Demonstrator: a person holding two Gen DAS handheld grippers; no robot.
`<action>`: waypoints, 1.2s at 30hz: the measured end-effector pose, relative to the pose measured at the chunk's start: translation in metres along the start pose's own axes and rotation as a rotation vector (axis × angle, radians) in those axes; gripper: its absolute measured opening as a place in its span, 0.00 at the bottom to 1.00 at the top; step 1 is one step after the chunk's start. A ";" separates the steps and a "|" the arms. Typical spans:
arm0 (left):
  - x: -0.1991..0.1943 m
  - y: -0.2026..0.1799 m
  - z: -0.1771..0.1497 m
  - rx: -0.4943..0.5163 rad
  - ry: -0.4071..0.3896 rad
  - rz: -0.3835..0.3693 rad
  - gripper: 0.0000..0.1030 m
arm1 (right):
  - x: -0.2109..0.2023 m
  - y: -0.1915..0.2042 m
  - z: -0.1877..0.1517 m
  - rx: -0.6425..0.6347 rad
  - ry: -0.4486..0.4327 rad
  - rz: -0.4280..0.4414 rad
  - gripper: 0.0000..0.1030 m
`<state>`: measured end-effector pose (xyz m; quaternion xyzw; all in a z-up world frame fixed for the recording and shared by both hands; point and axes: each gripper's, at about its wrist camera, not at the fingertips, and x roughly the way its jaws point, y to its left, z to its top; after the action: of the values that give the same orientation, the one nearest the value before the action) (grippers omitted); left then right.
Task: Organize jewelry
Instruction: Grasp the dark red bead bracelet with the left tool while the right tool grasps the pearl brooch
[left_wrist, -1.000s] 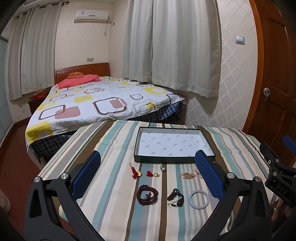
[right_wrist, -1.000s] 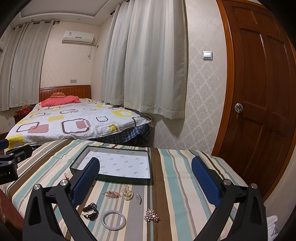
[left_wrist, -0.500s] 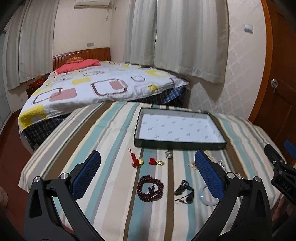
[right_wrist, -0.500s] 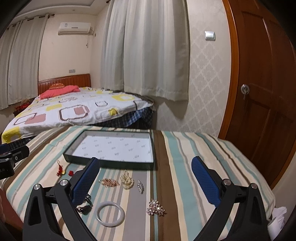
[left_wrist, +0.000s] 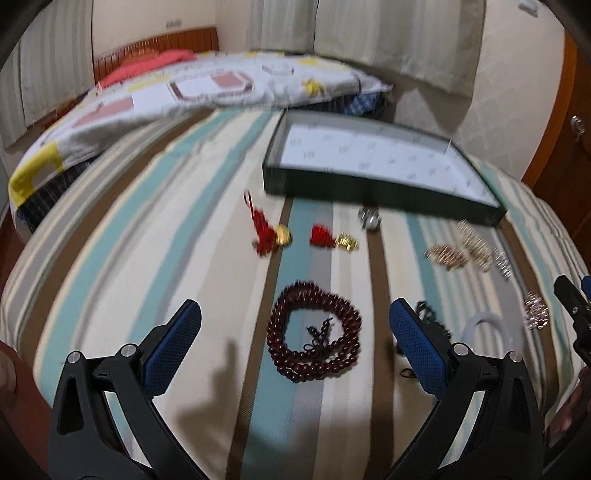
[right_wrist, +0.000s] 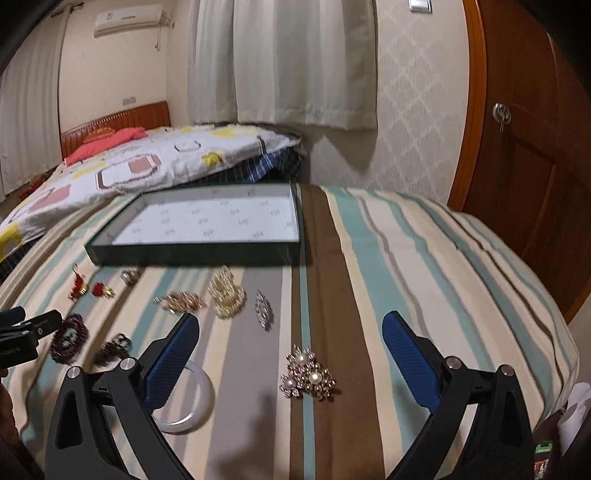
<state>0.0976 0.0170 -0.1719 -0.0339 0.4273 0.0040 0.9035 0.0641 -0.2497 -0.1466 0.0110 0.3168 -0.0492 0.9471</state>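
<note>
While nothing lies in the tray (right_wrist: 192, 254) yet, both grippers hang over the striped cloth (right_wrist: 424, 258) with their jaws spread wide and empty, so I judge this the approach to a first pick. The left gripper (left_wrist: 295, 345) frames the dark red beads (left_wrist: 314, 345), a coiled loop lying flat between its fingers but not touched. The right gripper (right_wrist: 290, 352) frames the pearl brooch (right_wrist: 308, 374), also untouched, with the white bangle (right_wrist: 195, 398) just under its left finger.

The tray sits at the far side of the cloth, its long axis running left to right across both views, open side up, white lining showing. The rest of the jewelry lies in loose rows before it: red tassels (left_wrist: 266, 232), a small silver piece (left_wrist: 369, 218), gold brooches (right_wrist: 207, 295) and a black piece (right_wrist: 114, 349).

The next move, as I judge it, calls for lowering either gripper until the fingers straddle its piece, closing low against the cloth, since beads and brooch lie flat, then carrying it forward over the tray's near wall. The brooch has no clear long axis; the bead loop is roughly round.
</note>
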 end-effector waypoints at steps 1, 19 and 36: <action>0.005 0.000 -0.001 0.005 0.010 0.006 0.96 | 0.003 -0.001 -0.001 0.004 0.008 0.000 0.94; 0.025 -0.004 -0.015 0.066 -0.021 0.014 0.71 | 0.023 -0.011 -0.009 0.033 0.067 0.005 0.94; 0.021 -0.003 -0.018 0.078 -0.071 -0.024 0.24 | 0.032 -0.020 -0.022 0.038 0.082 0.035 0.91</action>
<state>0.0975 0.0125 -0.1991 -0.0035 0.3945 -0.0225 0.9186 0.0748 -0.2711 -0.1831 0.0366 0.3541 -0.0385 0.9337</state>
